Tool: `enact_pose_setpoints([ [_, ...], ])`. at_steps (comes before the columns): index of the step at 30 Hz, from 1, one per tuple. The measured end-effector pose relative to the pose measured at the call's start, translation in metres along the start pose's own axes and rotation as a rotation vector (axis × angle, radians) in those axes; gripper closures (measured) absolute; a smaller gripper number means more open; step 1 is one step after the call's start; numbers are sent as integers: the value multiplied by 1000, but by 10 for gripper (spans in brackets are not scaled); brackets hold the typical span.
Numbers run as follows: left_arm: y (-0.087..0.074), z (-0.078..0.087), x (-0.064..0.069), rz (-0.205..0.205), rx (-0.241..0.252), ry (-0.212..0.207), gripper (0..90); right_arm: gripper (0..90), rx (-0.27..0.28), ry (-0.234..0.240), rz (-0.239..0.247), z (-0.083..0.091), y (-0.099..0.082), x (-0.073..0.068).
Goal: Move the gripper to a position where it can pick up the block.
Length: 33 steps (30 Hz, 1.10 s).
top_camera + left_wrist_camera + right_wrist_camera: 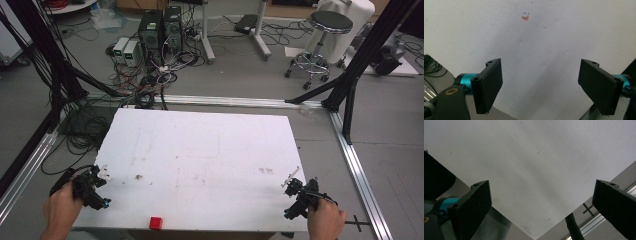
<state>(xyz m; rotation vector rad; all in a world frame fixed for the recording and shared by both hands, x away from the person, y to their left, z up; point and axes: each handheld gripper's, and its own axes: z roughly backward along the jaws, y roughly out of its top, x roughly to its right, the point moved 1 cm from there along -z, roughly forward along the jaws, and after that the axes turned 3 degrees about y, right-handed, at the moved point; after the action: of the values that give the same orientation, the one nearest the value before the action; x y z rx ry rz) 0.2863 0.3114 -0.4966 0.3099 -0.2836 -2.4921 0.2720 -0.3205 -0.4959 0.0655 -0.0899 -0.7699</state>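
A small red block (156, 222) sits at the desk's (200, 145) near edge, between both grippers. It looks rigid and light, best pinched across flat sides. The left gripper (100, 187) and right gripper (295, 186) hover with fingers spread, empty.

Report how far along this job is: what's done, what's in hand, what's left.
Done: nothing that shows. The red block sits alone at the near edge of the white table, untouched. In hand: nothing; the left gripper and right gripper hover at opposite near corners, jaws wide apart and empty in both gripper views. Left: presumably all of it, starting with the block.
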Motion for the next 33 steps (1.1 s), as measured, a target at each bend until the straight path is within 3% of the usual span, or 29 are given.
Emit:
enact_pose_setpoints([
  [8, 4, 8, 1, -33, 76, -21, 200, 16, 5, 1, 1, 1, -1, 0],
  [15, 11, 12, 6, -88, 88, -28, 201, 16, 17, 0, -3, 3, -1, -1],
  [22, 22, 16, 19, -201, 76, -46, 200, 16, 27, 3, -4, 5, -1, -1],
  [23, 24, 17, 20, -234, 73, -50, 199, 16, 29, 3, -6, 5, -1, -1],
  [27, 32, 19, 27, -270, 79, -63, 197, 16, 35, 4, -1, 6, -2, 0],
  [33, 41, 18, 40, -358, 63, -86, 194, 16, 41, 4, -5, 6, -3, 0],
])
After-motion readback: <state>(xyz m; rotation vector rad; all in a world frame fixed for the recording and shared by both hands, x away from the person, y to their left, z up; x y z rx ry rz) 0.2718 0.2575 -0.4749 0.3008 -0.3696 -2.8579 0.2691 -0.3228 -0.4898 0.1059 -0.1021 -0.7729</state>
